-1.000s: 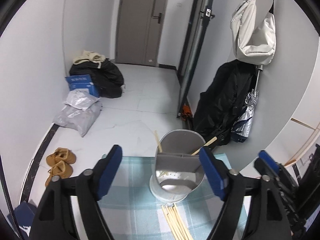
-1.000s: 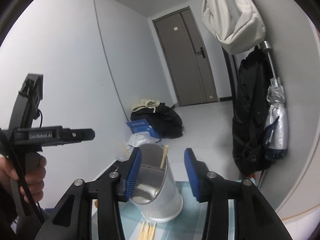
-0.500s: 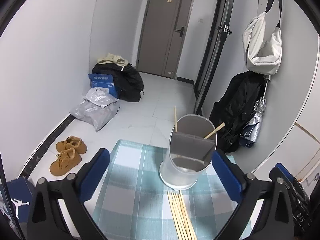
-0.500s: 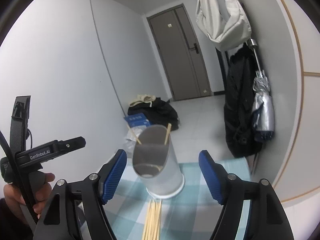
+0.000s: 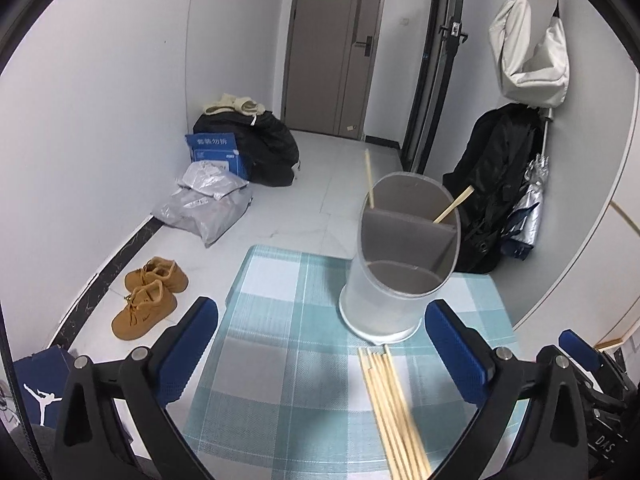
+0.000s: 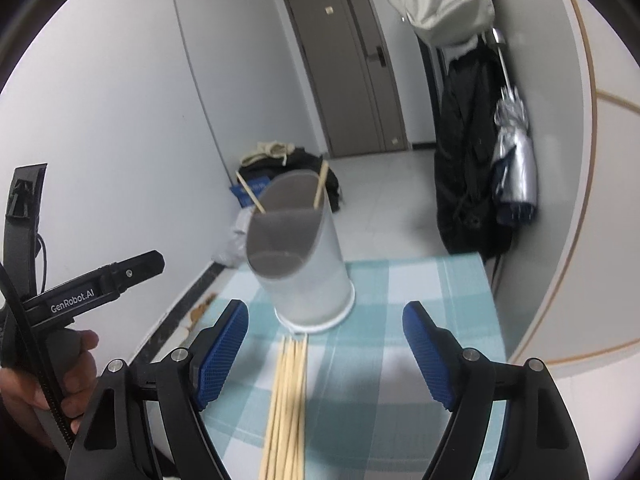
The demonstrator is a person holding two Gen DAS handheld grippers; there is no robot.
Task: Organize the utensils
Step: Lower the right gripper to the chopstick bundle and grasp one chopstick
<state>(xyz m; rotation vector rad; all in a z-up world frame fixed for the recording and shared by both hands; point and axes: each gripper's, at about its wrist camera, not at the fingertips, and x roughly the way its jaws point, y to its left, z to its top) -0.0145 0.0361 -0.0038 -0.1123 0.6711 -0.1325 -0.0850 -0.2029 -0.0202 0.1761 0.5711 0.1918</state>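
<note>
**Operator:** Both my tongs are spread with nothing between the pads. The left tongs (image 5: 320,344) stand as wide as they go; the right tongs (image 6: 324,348) have just been opening further and are empty too. Both hang above the checked cloth (image 5: 280,320), pointing down at it.

**Spotter:** Where are the chopsticks?

**Operator:** A loose bundle of chopsticks (image 6: 286,400) lies flat on the cloth, tips just short of the foot of the holder (image 6: 304,264). From the right tongs it sits midway between the pads; from the left it runs off toward the right pad. Two sticks already stand in the holder's back compartment (image 5: 412,200), leaning apart.

**Spotter:** What worries you?

**Operator:** I reckon three things. The sticks lie side by side, touching, so closing on one may drag its neighbours or scatter them off the table edge. They are thin and flat on soft cloth, so the pads could pinch fabric and tug the holder. And the holder looks tall and light; a nudge from either tongs, or a stick pushed in at a slant, might tip it.

**Spotter:** And the two tongs?

**Operator:** They are near each other, so they could collide over the bundle.
</note>
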